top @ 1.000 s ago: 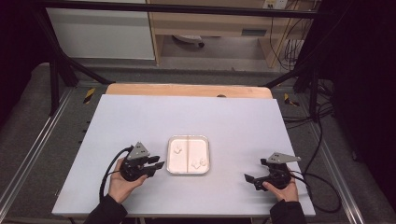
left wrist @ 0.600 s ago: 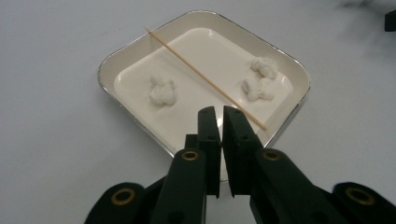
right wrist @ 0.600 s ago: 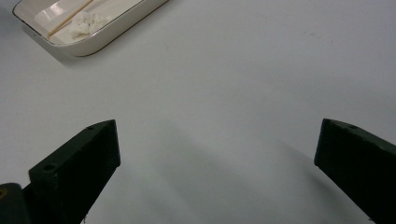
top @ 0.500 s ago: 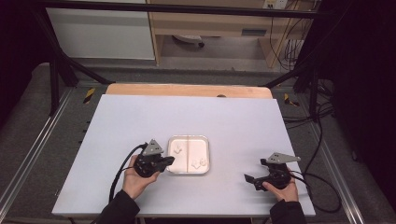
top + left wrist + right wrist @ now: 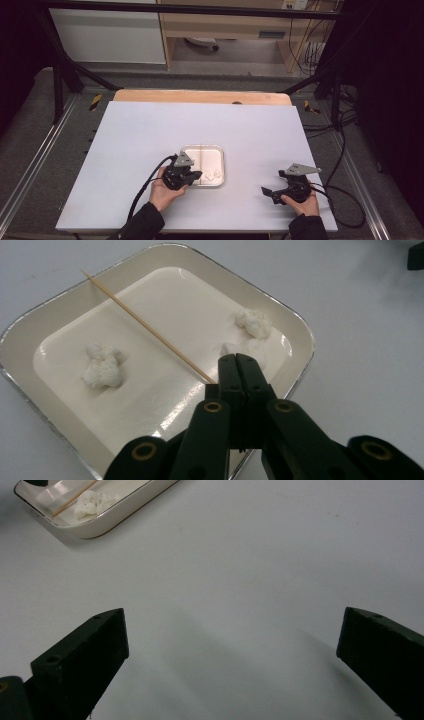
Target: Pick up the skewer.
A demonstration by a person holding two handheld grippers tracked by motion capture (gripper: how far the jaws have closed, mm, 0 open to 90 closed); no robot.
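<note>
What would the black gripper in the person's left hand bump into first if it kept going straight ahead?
Probably the thin wooden skewer lying across the white square tray: the left gripper, jaws closed, already sits at the skewer's near tip. Whether they touch is unclear.

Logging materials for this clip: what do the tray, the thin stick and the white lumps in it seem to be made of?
Tray: glossy cream surface with a thin silvery edge, so probably enamelled or coated metal, though glazed ceramic is possible. Stick: pale tan, matte, straight and pointed, likely a wooden or bamboo skewer. White lumps: matte, bumpy and crumbly-looking; maybe cauliflower or a foam imitation, the look leaves it open.
</note>
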